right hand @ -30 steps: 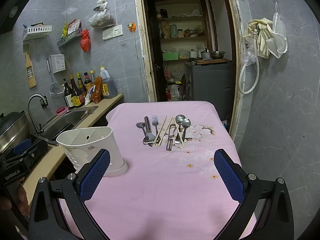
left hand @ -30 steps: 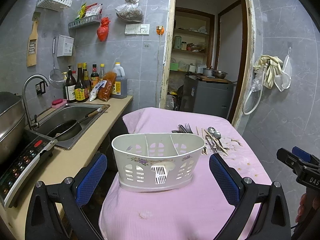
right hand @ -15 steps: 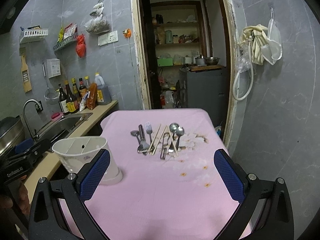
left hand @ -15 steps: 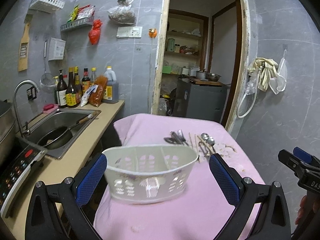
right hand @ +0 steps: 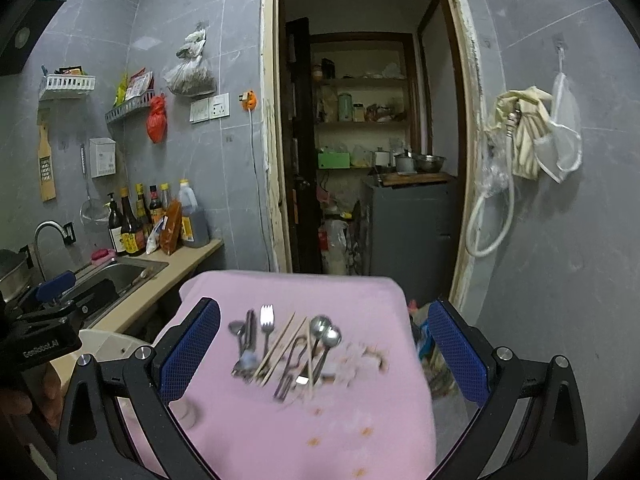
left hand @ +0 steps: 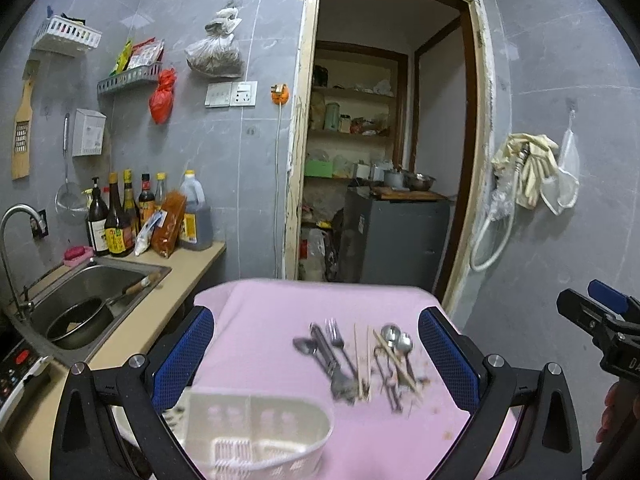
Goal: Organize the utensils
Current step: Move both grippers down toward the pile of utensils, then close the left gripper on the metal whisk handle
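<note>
The utensils (right hand: 284, 350), namely metal spoons, a fork and wooden chopsticks, lie bunched at mid-frame in both wrist views on the pink-covered worktop (right hand: 352, 296). They are light, stiff and thin; the metal handles are probably slippery, so each should be gripped across mid-handle. The white caddy (left hand: 260, 428) sits lower left, blurred. The cloth is soft and may bunch. The left gripper (left hand: 316, 356) and right gripper (right hand: 324, 354) stand with jaws wide apart, holding nothing. Tiled walls and a sink (left hand: 100, 280) border the frame.
</note>
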`<state>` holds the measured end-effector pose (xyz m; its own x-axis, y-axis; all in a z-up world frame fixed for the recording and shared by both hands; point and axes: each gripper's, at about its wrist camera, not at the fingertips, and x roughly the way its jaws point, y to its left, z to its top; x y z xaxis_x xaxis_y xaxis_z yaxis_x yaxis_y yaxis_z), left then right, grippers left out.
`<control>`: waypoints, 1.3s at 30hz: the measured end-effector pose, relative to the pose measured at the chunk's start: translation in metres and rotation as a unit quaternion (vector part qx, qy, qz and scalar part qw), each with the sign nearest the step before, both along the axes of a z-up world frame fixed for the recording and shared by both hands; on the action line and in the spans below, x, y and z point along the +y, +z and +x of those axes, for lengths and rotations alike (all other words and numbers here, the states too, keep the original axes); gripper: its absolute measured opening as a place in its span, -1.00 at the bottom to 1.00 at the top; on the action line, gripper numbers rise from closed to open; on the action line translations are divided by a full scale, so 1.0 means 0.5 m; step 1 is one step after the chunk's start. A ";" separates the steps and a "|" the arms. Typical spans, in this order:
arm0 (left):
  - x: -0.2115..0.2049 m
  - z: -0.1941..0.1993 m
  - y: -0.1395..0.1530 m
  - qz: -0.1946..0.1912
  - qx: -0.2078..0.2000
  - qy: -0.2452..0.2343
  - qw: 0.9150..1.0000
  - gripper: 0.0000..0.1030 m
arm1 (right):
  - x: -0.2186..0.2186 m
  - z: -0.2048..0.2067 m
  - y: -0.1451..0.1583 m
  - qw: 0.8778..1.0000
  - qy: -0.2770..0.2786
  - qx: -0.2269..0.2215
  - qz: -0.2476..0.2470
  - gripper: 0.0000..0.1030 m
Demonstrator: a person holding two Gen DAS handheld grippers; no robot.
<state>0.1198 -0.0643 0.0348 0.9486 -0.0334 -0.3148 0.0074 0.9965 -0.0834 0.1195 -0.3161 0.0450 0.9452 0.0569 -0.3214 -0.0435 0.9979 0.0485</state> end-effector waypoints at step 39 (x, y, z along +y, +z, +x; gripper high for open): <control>-0.080 0.504 -0.282 -0.106 0.271 0.172 0.941 -0.36 | -0.047 0.574 -0.373 0.951 0.140 0.271 0.049 -0.09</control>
